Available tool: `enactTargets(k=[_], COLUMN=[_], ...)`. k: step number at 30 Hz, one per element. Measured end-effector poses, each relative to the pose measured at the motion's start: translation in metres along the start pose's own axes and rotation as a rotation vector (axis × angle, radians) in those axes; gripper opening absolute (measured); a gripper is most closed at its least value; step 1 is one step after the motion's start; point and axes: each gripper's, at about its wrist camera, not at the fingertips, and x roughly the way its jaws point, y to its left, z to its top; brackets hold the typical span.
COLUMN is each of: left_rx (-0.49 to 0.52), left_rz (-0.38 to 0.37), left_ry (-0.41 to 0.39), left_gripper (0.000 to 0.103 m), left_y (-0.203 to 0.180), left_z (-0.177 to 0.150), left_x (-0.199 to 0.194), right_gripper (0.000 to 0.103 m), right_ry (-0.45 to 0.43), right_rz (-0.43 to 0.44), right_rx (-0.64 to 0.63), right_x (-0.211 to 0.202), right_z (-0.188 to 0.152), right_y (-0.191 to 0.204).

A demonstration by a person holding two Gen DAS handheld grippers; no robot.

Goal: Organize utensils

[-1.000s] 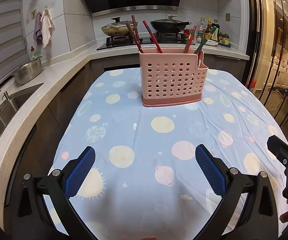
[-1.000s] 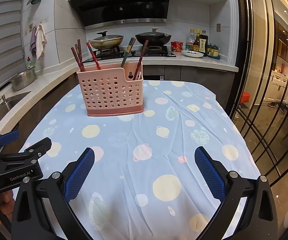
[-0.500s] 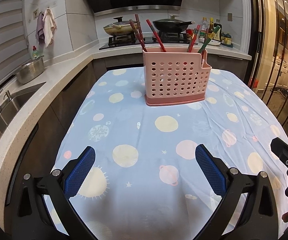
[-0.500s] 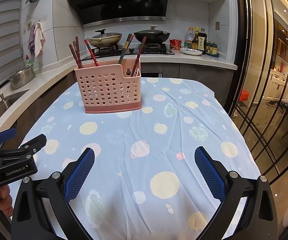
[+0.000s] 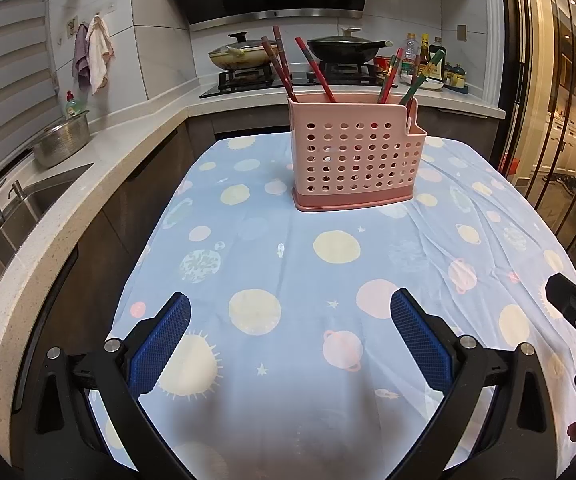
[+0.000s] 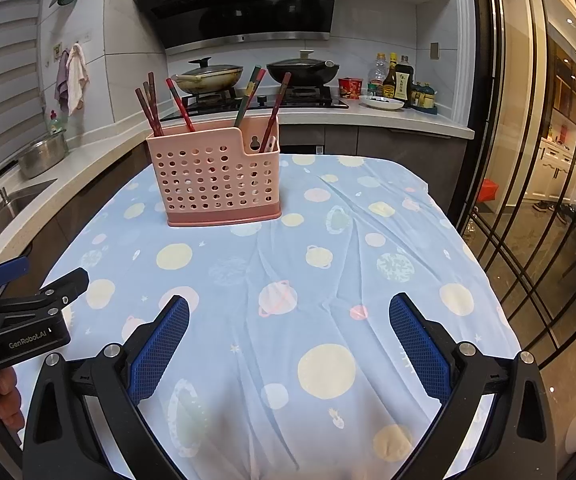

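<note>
A pink perforated utensil holder (image 5: pixel 354 160) stands upright on the far part of the table, also in the right wrist view (image 6: pixel 217 178). Several red and dark chopsticks (image 5: pixel 281 66) lean in its left compartment and several more, one green-handled (image 5: pixel 418 80), in its right part; they also show in the right wrist view (image 6: pixel 151 104). My left gripper (image 5: pixel 290 340) is open and empty, low over the near table, well short of the holder. My right gripper (image 6: pixel 288 342) is open and empty, also near the front edge.
The table (image 5: pixel 328 280) has a blue planet-print cloth. A counter with a sink (image 5: pixel 27 208) and a steel colander (image 5: pixel 61 142) runs along the left. A stove with two pans (image 5: pixel 243 54) is behind. Glass doors (image 6: pixel 548 160) stand on the right.
Both grippers have drawn back and risen slightly, so the holder looks a little lower and farther. Both stay open and empty.
</note>
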Motion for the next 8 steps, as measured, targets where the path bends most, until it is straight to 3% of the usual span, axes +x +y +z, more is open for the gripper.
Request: enactTargets(k=[8], left_rx=[0.0], left_rz=[-0.024], left_ry=[0.011], left_gripper=[0.096], left_y=[0.0009], left_z=[-0.0001], left_x=[0.003], right_gripper=[0.097], right_ry=[-0.002], right_rz=[-0.014], right_rx=[-0.002], right_x=[0.0021], right_z=[0.0002], right_y=[-0.0008])
